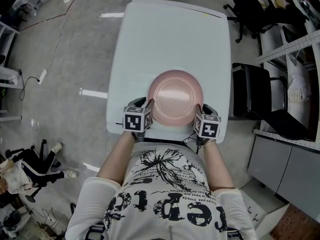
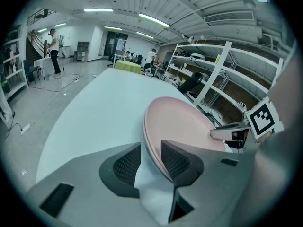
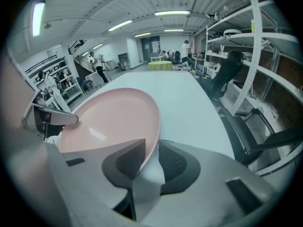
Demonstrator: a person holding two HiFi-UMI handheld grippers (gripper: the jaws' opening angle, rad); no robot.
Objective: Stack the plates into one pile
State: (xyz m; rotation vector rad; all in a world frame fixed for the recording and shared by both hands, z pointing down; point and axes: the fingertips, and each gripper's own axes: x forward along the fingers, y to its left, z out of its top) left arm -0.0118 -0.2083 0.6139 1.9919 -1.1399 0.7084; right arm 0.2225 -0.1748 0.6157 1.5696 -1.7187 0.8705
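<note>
One table (image 1: 170, 34): white and rectangular, running away from the person. The pink pile sits on its near part, close to the near edge and about midway across.
Pile of plates (image 1: 176, 96): it lies flat on the table with the hollow side up. The left gripper view shows at least two rims nested one on the other, so the stack looks made.
Which way it points: the open face is straight up. A round plate has no long axis, so no side leads and it can be taken from any side.
Left tongs (image 2: 150, 161): these are at the pile's left edge with the jaws apart. The rim passes between the pads (image 2: 127, 164), and the outer pad stands off the rim with bare table showing in the gap, so nothing is gripped.
Right tongs (image 3: 150, 162): these are at the opposite edge, also parted. The rim (image 3: 154, 126) runs between the jaws, close to the inner pad, and I judge it is not clamped.
Step in hand: letting go of the pile, as I read it.
Doing it well: keep both jaws wide and draw each pair straight outward along the table, left and right together. Neither should lift, so that no pad catches under a rim and tips or slides the top plate. Check afterwards that the rims sit evenly all round.
</note>
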